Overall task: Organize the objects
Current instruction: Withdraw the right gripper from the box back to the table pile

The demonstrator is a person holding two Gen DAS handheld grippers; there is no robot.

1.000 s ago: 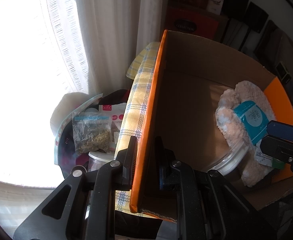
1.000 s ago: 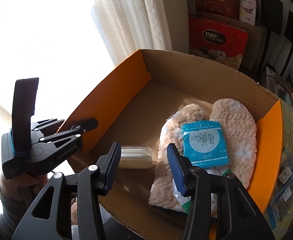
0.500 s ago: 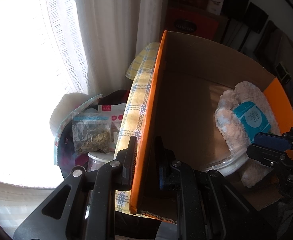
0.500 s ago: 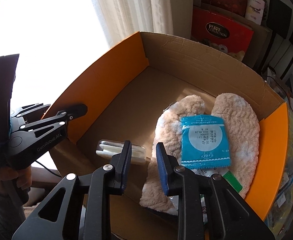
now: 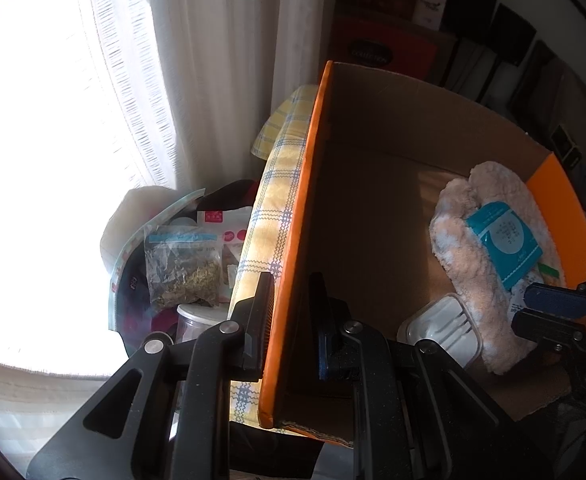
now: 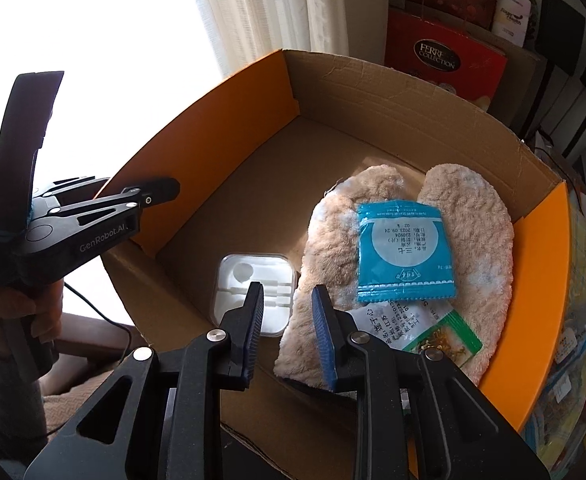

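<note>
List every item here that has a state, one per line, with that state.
Left gripper: shut on the cardboard box's orange side wall.
Right gripper: open, empty, above the box.
Brown cardboard box with orange flaps: open-topped.
White clear-lidded plastic case: flat on box floor.
Beige fleece insoles: side by side.
Blue foil sachet: sealed, atop insoles.
</note>
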